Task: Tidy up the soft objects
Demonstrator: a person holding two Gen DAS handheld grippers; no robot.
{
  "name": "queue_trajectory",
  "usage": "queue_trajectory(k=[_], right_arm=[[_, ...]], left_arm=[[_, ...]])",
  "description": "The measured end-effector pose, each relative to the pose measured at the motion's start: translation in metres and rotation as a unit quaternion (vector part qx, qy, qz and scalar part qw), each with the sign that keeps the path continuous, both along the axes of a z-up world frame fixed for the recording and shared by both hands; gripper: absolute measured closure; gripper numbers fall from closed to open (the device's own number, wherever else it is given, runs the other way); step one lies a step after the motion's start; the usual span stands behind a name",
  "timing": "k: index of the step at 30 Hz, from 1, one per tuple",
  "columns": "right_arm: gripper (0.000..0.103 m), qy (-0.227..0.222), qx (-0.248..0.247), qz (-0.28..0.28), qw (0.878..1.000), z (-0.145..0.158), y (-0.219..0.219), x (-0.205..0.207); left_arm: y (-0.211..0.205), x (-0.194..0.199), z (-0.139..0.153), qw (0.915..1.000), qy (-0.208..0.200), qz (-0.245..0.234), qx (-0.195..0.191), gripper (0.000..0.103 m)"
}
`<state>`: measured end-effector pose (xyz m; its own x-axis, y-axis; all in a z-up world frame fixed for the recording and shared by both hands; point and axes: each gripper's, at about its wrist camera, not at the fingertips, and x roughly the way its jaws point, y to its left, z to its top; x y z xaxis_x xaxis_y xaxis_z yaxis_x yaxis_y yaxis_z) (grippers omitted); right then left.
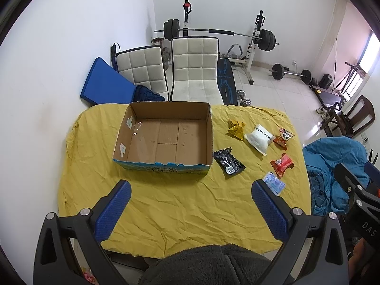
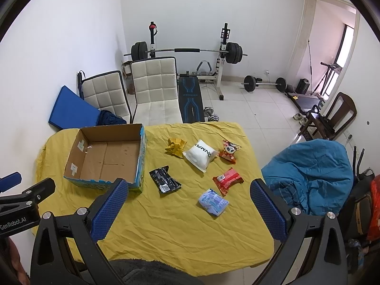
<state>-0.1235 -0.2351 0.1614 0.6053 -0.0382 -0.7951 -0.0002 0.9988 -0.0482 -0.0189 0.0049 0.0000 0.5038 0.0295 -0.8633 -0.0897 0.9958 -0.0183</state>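
An empty cardboard box (image 1: 166, 137) (image 2: 106, 156) stands on the yellow-covered table (image 1: 180, 209) (image 2: 180, 225). To its right lie several soft packets: a black one (image 1: 228, 162) (image 2: 165, 182), a yellow one (image 1: 236, 128) (image 2: 175, 147), a white pouch (image 1: 259, 139) (image 2: 200, 156), a panda snack bag (image 1: 283, 137) (image 2: 229, 152), a red packet (image 1: 282, 165) (image 2: 227, 180) and a light blue packet (image 1: 274, 183) (image 2: 213, 202). My left gripper (image 1: 191, 190) is open and empty above the table's near side. My right gripper (image 2: 190, 190) is open and empty above the packets.
Two white chairs (image 1: 190, 68) and a blue mat (image 1: 104, 85) stand behind the table. A weight bench with barbell (image 2: 187, 54) is at the back. A blue cloth-covered seat (image 2: 308, 175) is right of the table, a wooden chair (image 2: 332, 118) beyond it.
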Motion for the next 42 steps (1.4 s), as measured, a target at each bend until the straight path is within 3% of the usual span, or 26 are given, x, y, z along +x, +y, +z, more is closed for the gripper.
queue_trajectory(k=[42], right_arm=[[0.0,0.003,0.017,0.003,1.0,-0.004,-0.001,0.0]], left_arm=[[-0.005,0.005,0.011,1.0,0.001,-0.006,-0.003,0.0]])
